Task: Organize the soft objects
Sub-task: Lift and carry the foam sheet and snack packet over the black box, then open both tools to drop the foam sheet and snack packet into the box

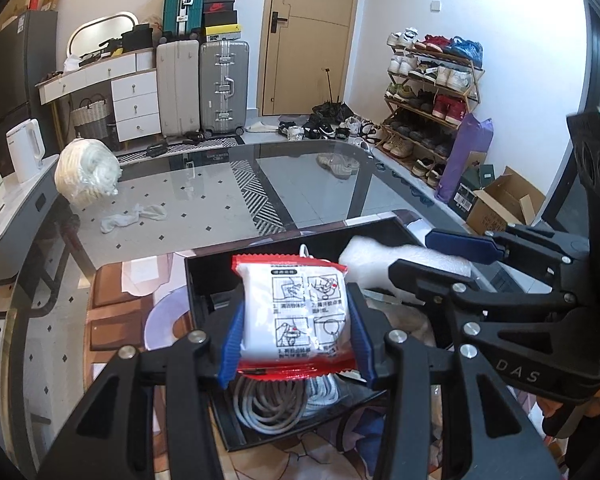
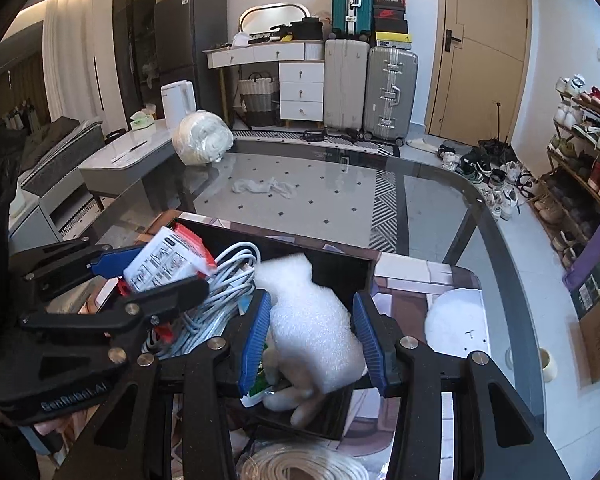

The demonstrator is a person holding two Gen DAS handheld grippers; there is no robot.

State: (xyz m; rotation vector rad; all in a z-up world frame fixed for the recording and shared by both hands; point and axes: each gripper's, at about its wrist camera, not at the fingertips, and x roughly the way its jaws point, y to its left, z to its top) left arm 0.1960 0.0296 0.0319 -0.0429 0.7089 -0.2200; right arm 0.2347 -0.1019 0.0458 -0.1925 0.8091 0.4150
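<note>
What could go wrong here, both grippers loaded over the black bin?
1. The bin already holds a cable coil; the red-edged packet may perch on it and slide out.
2. The left gripper and right gripper sit close together and could collide.
3. The white foam piece looks squashy and may spring out.

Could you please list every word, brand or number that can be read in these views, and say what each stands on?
"DAS": on the right gripper body.
"GenRoboLAI", roughly; the letters are faint: on the left gripper body.
Numbered print on the red-edged packet: too small to read.
Nike swoosh sign: on the shoebox.
Other box labels: too blurred.
</note>
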